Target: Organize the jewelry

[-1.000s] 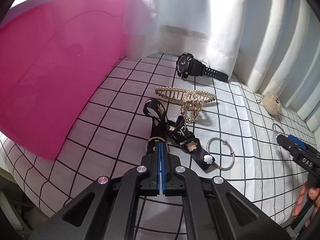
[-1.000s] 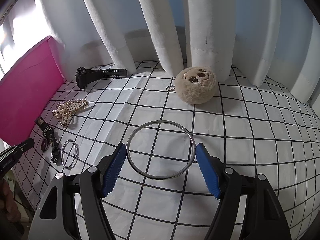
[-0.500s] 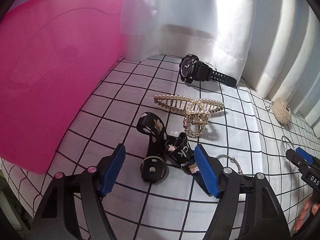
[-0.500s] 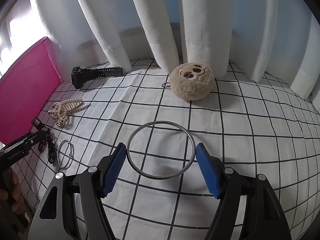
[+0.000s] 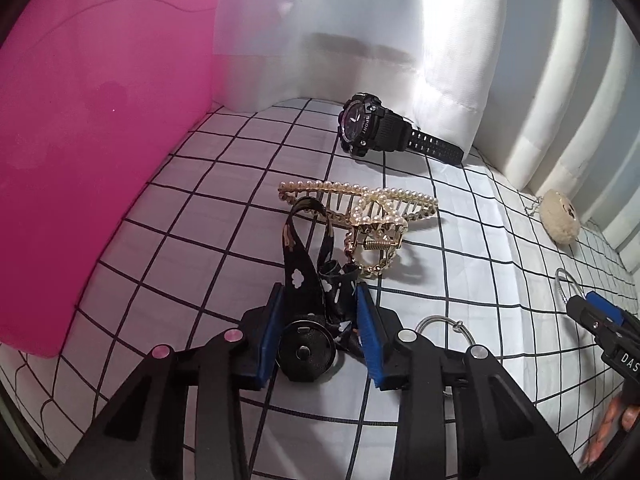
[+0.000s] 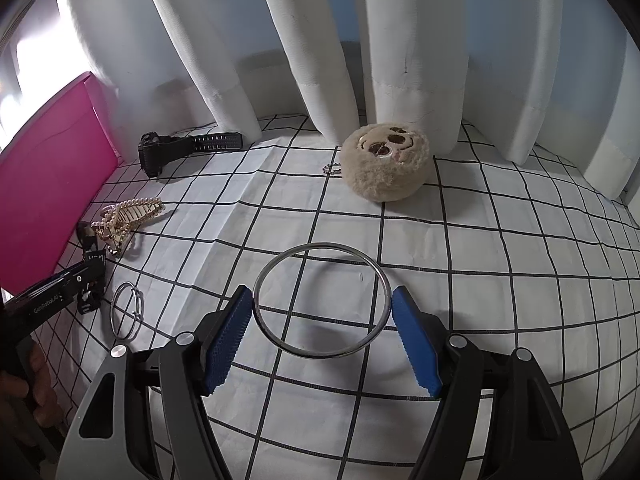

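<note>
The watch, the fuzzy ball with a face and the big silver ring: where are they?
watch (image 5: 359, 128), left wrist view, on its round dial.
fuzzy ball (image 6: 386, 164), right wrist view, on the fur below its face.
big silver ring (image 6: 280, 344), right wrist view, on its near-left rim.

Pink plastic box wall (image 5: 80, 168) blocks the left side; white curtain folds (image 6: 320, 60) close the back. Checked tabletop (image 6: 500, 264) lies open right of the beige plush ball (image 6: 386, 164).

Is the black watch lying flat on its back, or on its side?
On its side: the black watch rests on the case edge, dial facing sideways, strap stretched along the checked cloth.
</note>
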A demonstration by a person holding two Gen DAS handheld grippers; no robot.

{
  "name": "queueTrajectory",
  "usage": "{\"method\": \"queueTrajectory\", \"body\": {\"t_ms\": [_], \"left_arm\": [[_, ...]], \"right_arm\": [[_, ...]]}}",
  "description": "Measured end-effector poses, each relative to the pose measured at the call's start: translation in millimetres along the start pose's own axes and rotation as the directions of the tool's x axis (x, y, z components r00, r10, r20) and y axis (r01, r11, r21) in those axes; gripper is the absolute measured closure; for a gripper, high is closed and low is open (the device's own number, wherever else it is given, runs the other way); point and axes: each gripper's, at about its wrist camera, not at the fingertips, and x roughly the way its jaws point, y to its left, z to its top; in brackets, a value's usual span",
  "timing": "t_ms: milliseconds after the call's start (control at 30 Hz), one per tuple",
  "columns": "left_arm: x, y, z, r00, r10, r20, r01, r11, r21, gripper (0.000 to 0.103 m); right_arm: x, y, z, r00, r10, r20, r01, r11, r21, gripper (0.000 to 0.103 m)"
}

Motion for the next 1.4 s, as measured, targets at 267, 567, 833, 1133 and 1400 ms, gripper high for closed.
{"method": "queueTrajectory", "body": {"t_ms": [267,567,833,1133,1400], "left_arm": [[-23.3,6.3,-4.1,1.000,-0.015,0.017,0.015,1.000,-0.011,0.084],[-77.5,2.2,2.9,0.996,-0.034,0.078,0.033,0.999,0.017,0.084],[-134.0,6.5,22.2,0.988,-0.053,0.145,0.051,0.999,0.014,0.083],[-203.8,25.3,51.8,0.966,-0.039,0.255,0.040,0.999,0.003,0.083],[-248.4,79.4,70.2,0.942,0.053,0.331,-0.033,0.997,-0.066,0.083]], "right_arm": [[-9.9,4.8,4.3,1.000,0.008,0.018,-0.007,1.000,-0.006,0.034],[-40.4,22.6,14.1,0.998,0.031,0.055,-0.028,0.999,-0.045,0.034],[-82.6,49.2,26.9,0.991,0.062,0.117,-0.051,0.994,-0.091,0.034],[-135.0,105.3,58.0,0.968,0.133,0.214,-0.093,0.978,-0.185,0.034],[-160.3,182.5,88.8,0.928,0.260,0.266,-0.176,0.938,-0.299,0.034]]}}
